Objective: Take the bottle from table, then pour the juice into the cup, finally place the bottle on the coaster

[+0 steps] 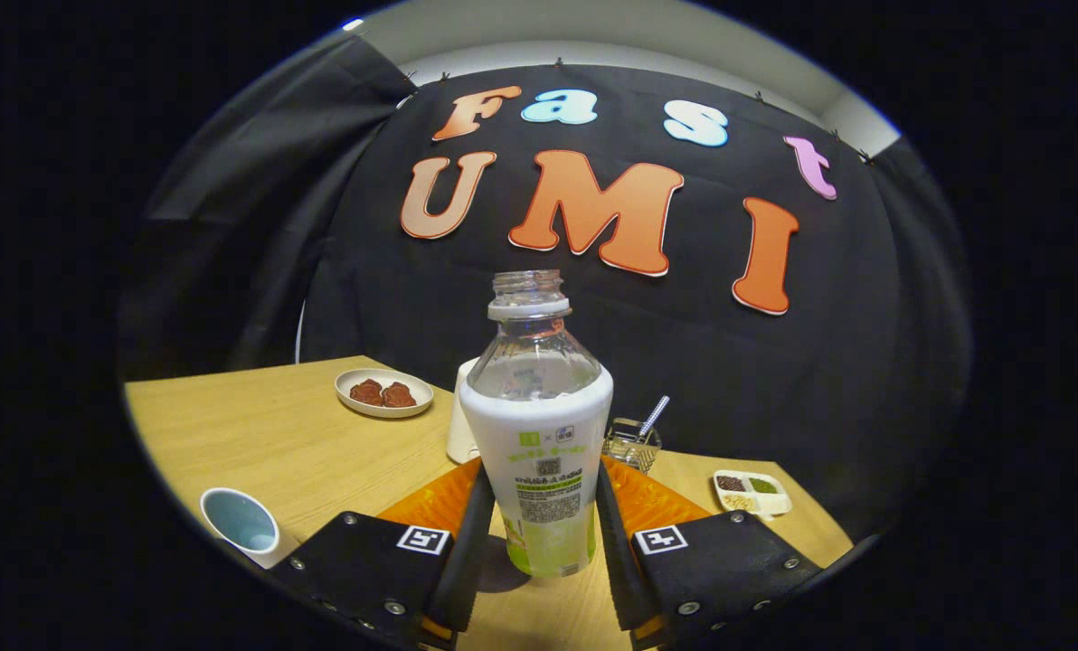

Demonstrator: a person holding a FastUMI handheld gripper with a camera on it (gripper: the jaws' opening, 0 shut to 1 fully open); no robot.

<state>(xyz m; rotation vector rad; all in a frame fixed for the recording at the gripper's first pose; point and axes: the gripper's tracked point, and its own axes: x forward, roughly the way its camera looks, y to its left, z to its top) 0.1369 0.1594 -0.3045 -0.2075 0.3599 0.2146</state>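
Bottle (543, 434) stands upright on the table (259, 443), uncapped, directly between your gripper (537, 533) fingers; both fingers sit against its lower labelled sides, so it reads as gripped, though pressure can't be confirmed from the pic. Judgement: you are at the take step, bottle not lifted, its base looks seated on the wood. Recommend you keep the hold square and low on the label, lift straight up w/o tilt since the mouth is open, and clear the nearby items before you swing toward the cup (242, 524). Cup sits near you on the left, beside the left finger, tipped toward the lens; pale blue inside, appears empty. Bottle contents: clear upper section looks empty, juice level hidden by the label, pale green at the bottom. Orange coaster (657, 502) lies just behind the bottle, partly covered by both fingers. Other containers: shallow dish (383, 392) beyond left w/ two brown pieces; white vessel (460, 425) behind the bottle, contents hidden; wire holder (631, 445) w/ a metal utensil; divided dish (752, 492) on the right w/ dark, green and pale grains
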